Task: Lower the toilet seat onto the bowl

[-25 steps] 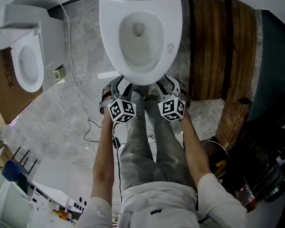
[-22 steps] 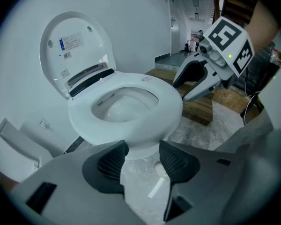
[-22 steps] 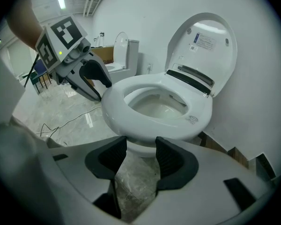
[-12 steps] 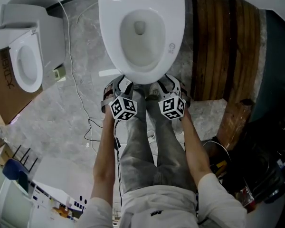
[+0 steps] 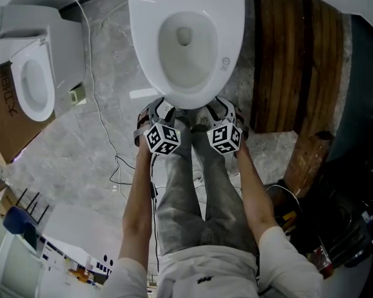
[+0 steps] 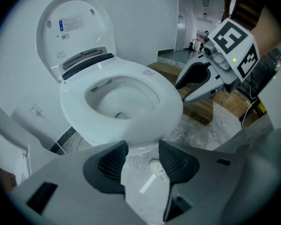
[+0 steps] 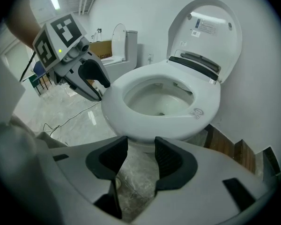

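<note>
**Seat down, jaws narrowing at the front rim**

Hardly anything has shifted in the head view: both grippers sit where they were, just short of the bowl's front, and both pairs of jaws have just been closing. We see our left gripper (image 6: 141, 159) part-open with only floor (image 6: 139, 184) in the gap. Our right gripper (image 7: 140, 156) is the same, with nothing between its pads. The toilet seat (image 5: 143, 42) lies just ahead of and above both sets of tips, flat on the bowl (image 7: 154, 97), while the lid (image 6: 77, 29) stands upright well beyond it. So the lowering looks finished, we reckon. On handling, we judge the seat a stiff, fairly light plastic ring, glossy and slippery, hinged at its far end. The best hold is the near front edge, pinched top and underside, since letting it drop could crack it.
</note>
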`<state>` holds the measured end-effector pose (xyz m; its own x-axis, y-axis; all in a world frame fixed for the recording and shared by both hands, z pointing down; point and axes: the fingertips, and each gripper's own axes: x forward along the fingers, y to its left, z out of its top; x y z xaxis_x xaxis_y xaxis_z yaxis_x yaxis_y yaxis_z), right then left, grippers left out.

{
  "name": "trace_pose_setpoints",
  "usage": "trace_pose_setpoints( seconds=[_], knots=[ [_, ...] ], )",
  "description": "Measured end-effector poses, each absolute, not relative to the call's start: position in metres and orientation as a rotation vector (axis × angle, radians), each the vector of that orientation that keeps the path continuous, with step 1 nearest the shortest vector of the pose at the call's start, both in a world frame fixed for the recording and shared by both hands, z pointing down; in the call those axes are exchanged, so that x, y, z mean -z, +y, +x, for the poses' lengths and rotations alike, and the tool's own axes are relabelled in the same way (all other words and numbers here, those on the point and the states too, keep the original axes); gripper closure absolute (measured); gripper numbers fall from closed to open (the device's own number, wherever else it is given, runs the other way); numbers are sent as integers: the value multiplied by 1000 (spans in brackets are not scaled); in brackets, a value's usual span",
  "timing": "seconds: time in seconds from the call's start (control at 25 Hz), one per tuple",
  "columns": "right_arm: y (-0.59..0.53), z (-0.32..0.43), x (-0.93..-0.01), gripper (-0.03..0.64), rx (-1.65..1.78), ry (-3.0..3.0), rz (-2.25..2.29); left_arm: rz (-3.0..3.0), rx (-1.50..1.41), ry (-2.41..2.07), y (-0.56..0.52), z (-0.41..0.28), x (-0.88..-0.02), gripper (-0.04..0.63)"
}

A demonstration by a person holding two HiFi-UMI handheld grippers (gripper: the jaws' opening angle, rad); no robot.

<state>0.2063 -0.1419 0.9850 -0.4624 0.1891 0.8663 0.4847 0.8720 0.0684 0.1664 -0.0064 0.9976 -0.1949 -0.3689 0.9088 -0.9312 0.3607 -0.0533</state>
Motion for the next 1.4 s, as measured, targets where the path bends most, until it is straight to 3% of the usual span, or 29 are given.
trace_pose_setpoints(
  seconds=[0.76,1.4],
  knots=[
    [-141,192,-967,440,281,-2140,-437,1103,-658,-1818,-9,159,-994,362],
    [-139,150,-761,446,220,-2473,-287,1065,-450,-2267,-23,115,-776,397]
  ],
)
